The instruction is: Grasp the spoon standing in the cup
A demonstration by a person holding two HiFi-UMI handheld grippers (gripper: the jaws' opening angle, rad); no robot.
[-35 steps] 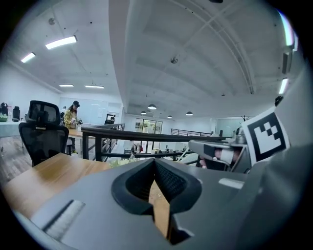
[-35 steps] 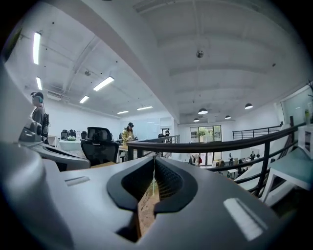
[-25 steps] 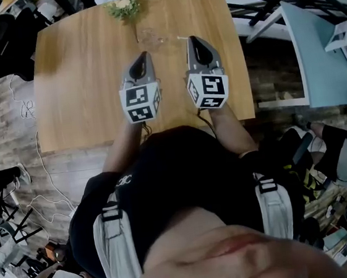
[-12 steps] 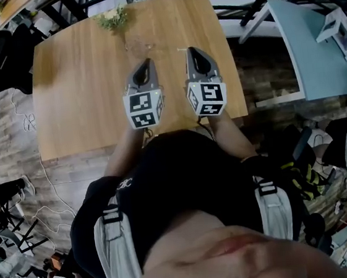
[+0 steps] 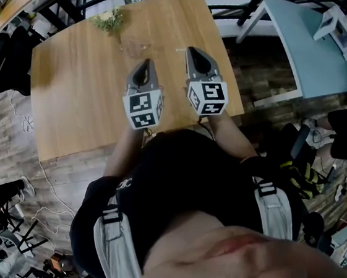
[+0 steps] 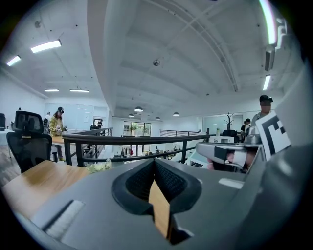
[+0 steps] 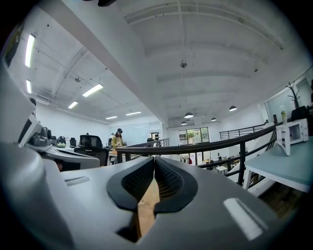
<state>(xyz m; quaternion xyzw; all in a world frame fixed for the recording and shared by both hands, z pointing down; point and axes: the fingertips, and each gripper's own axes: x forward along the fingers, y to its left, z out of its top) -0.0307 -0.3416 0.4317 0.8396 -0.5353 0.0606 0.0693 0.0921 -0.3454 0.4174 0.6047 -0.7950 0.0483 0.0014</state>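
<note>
tabletop (image 5: 74,84): bare wood, nearly empty, with things only at the far end.
flowers (image 5: 109,19): small pale bunch at the far edge, left of centre.
cup (image 5: 133,45): faint clear glass just this side of the flowers, ahead of the left gripper and apart from it; hard to make out from the head view.
spoon: too small to pick out with certainty; by the task it stands in that cup, so it is at the far end, beyond both tools.
left gripper (image 5: 147,62): held low over the near half of the tabletop, pointing away from the person.
left fingers (image 6: 168,183): pressed together, nothing between them, only wood showing through the notch below.
right gripper (image 5: 189,50): beside the left one, a little further forward, well to the right of the cup.
right fingers (image 7: 137,180): closed tip to tip, holding nothing.
step in hand: my judgement, the very start; both tools hover short of the cup and the reach has not begun.
next move calls for: parting the fingers of one tool, carrying it forward and across to the cup, lining the two fingers either side of the spoon handle above the rim, then closing.
watch for: a light glass that may tip or slide if it is knocked.
</note>
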